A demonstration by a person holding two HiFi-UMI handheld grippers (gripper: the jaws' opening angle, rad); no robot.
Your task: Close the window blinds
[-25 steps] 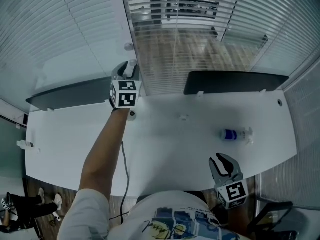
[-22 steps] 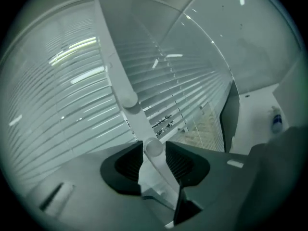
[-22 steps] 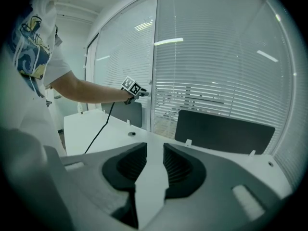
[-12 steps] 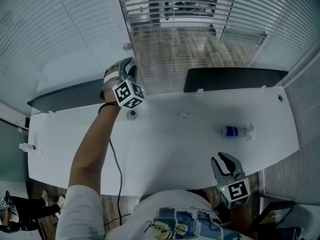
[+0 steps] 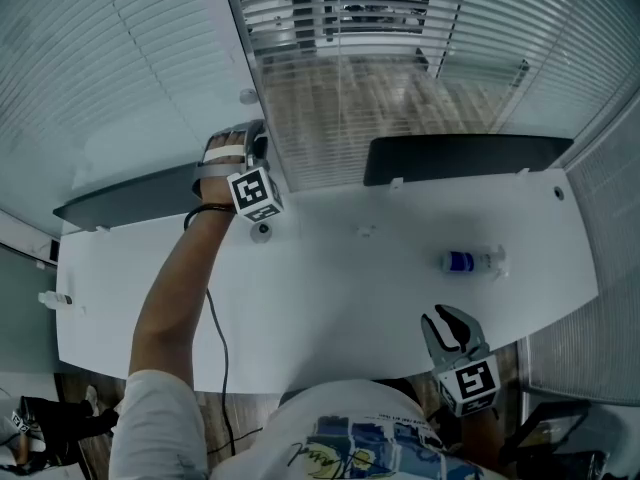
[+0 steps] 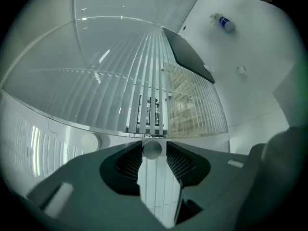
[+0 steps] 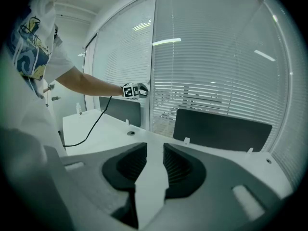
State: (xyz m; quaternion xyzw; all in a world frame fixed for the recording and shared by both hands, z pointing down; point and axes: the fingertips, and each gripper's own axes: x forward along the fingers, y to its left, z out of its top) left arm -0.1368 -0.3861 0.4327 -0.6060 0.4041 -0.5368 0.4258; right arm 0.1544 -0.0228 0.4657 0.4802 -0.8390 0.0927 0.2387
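Your left tongs [image 6: 154, 154] pinch the small round knob [image 6: 152, 148] on the glass frame; they have just been opening a little, and the knob sits between the tips, touching both as far as the left gripper view shows; firm that grip before you twist further, or the pads will likely slide round it. Keep the tongs square to the knob and roll about its own axis, not sideways. The blinds [image 5: 340, 28] hang behind the pane ahead of the surface [image 5: 350, 298]; their upper slats stand gapped and show the room beyond, so I judge more turning is needed; watch those slats and stop once they lie flat. Your right tongs [image 7: 155, 148] are spread and empty, low over the near edge of the surface; leave them there.

Counted: two tongs; two knobs, the second [image 5: 248, 96] on the frame to the left; two dark screens [image 5: 465, 158]; one bottle [image 5: 468, 264]; one cable [image 7: 96, 119].
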